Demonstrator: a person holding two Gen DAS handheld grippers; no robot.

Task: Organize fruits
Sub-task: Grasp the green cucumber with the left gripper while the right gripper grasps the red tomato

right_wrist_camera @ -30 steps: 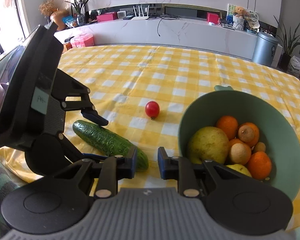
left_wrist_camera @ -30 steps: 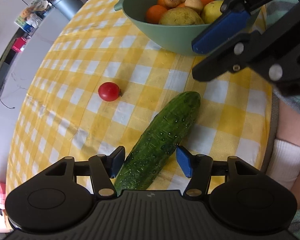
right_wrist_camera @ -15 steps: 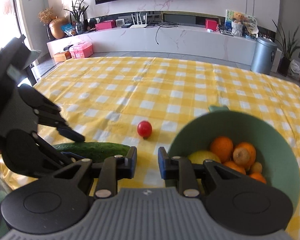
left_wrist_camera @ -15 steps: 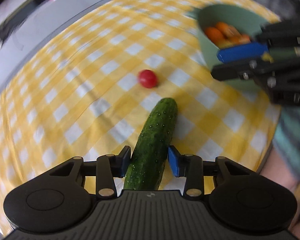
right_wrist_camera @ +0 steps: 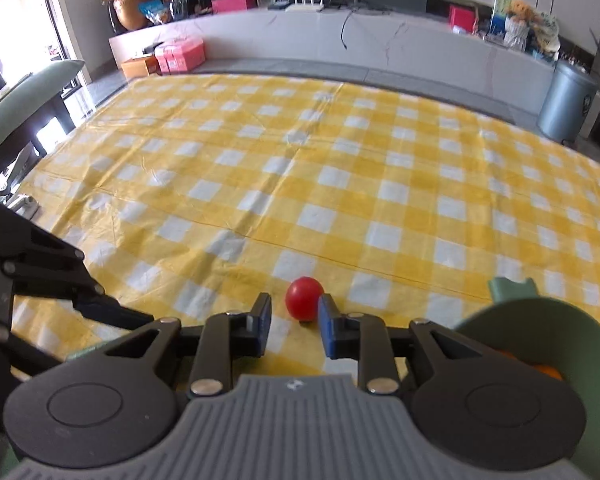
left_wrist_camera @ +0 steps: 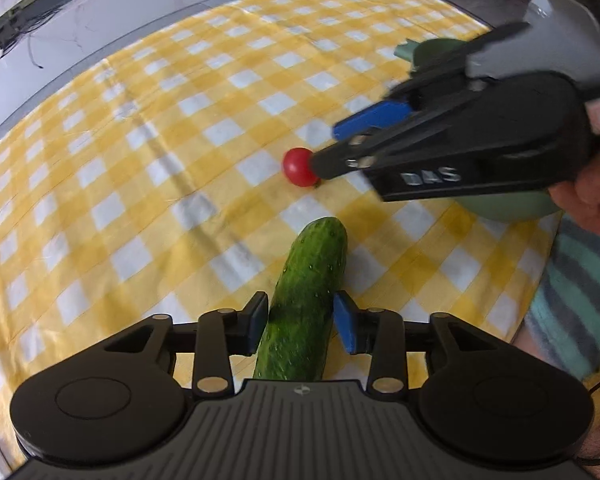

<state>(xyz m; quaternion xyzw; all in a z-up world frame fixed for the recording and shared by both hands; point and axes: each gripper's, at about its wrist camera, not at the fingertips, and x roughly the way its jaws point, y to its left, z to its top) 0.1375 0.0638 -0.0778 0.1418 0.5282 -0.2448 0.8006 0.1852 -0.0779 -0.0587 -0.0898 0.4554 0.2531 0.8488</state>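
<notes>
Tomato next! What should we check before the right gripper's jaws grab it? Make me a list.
1. Tomato free to grab: ok, it lies alone on the tablecloth.
2. Right gripper lined up: ok, the tomato sits just ahead of its tips.
3. Jaws wide enough: not ok, they are nearly shut and probably need opening first.
4. Left gripper hold: ok, its jaws have just been closing and press on the cucumber between them.
5. Room in the bowl: cannot tell, its inside is mostly hidden.
</notes>
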